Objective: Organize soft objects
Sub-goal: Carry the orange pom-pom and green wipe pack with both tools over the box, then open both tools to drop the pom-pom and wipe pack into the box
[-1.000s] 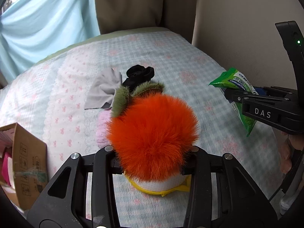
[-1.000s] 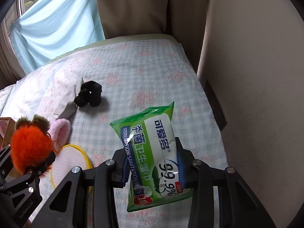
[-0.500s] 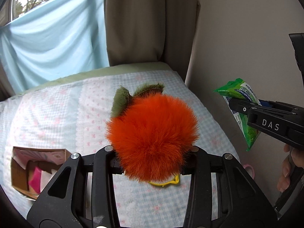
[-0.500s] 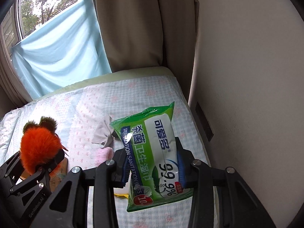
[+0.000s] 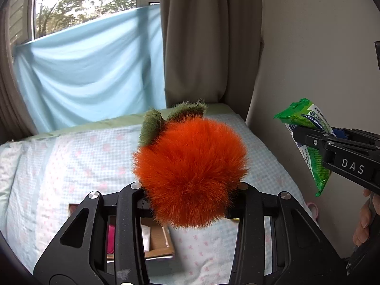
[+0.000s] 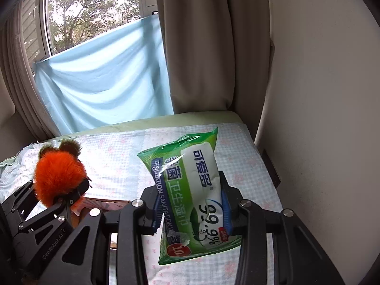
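Both grippers carry something above the bed [image 5: 71, 156]: my left gripper [image 5: 190, 190] pinches the orange plush fruit [image 5: 190, 173], my right gripper [image 6: 190, 211] pinches the green wet-wipes pack [image 6: 190, 190]. I should lower them slowly into the cardboard box [image 5: 158, 242] (near the bed's front edge), releasing only inside.

Bed [image 5: 71, 156] with pale blue checked, pink-flowered cover, open cardboard box [image 5: 158, 239] lying on it, partly hidden
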`<state>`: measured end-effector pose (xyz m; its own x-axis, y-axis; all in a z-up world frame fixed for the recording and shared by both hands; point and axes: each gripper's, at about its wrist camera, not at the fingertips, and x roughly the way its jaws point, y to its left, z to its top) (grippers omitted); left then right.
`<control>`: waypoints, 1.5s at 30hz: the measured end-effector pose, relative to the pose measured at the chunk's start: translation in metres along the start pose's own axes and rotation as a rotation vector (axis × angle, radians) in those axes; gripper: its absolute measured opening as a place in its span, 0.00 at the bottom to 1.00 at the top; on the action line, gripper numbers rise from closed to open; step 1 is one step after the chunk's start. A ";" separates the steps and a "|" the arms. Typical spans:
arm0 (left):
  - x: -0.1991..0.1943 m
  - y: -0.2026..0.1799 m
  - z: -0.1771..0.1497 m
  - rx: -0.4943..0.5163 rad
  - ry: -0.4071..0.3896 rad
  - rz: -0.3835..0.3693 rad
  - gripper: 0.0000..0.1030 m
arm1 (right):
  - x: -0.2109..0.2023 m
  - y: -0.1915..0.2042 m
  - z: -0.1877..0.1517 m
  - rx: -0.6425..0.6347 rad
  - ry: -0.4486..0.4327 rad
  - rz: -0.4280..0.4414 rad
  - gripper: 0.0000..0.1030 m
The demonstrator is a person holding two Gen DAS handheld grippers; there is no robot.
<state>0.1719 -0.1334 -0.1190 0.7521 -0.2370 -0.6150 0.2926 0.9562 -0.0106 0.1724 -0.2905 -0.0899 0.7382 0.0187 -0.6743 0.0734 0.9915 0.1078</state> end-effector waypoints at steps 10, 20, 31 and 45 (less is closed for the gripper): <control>-0.047 0.135 -0.012 -0.012 0.009 0.074 0.34 | 0.009 0.141 -0.005 -0.080 0.009 0.099 0.35; -0.055 0.246 -0.043 -0.008 0.090 0.103 0.34 | 0.045 0.246 -0.027 -0.157 0.113 0.145 0.35; -0.004 0.311 -0.089 0.058 0.241 0.043 0.34 | 0.131 0.286 -0.070 -0.158 0.345 0.168 0.35; 0.119 0.317 -0.183 0.081 0.580 -0.007 0.34 | 0.246 0.265 -0.133 0.011 0.688 0.089 0.35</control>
<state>0.2462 0.1730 -0.3397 0.3107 -0.0888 -0.9464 0.3583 0.9331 0.0301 0.2845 -0.0058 -0.3247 0.1488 0.1807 -0.9722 0.0415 0.9812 0.1887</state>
